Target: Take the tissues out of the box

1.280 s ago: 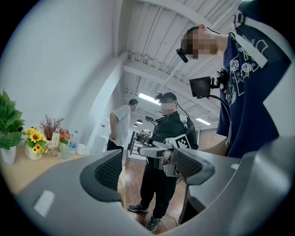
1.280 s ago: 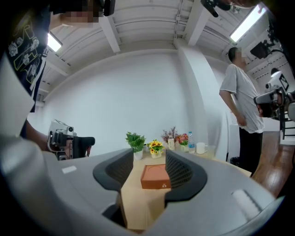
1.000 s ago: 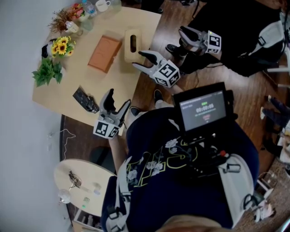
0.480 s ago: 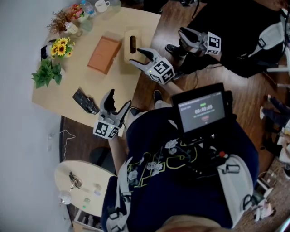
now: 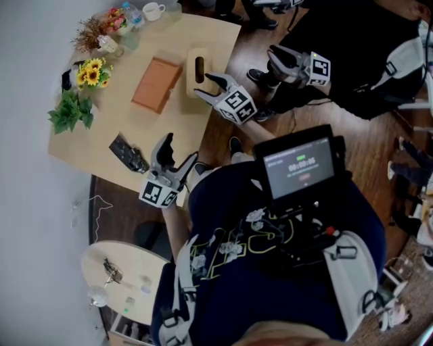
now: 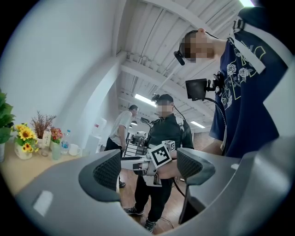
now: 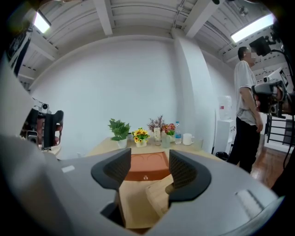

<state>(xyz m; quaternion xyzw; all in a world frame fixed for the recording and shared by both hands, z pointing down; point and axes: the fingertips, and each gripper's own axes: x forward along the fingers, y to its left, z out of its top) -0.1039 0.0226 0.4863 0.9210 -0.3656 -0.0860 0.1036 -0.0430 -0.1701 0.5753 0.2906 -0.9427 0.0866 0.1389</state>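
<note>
One tissue box (image 5: 197, 67) stands at the table (image 5: 108, 115)'s right edge, beside one orange tray (image 5: 156, 82). The right hand-held gripper (image 5: 204, 85), whose jaws have just been opening wide with nothing between them, faces it. The left hand-held gripper (image 5: 179, 147) gapes empty.

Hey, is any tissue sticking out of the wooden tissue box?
None out: the slot of the tissue box looks dark and bare in the head view, nothing white above it. Whether tissues lie inside, cannot tell.

The upper left of the head view holds one wooden tissue box (image 5: 197, 66), one orange tray (image 5: 156, 82), one white mug (image 5: 153, 9), one water bottle (image 5: 133, 11), one green plant (image 5: 70, 108) and one sunflower pot (image 5: 93, 69). Two tables show: a large table (image 5: 101, 135) and a small round table (image 5: 135, 260).
</note>
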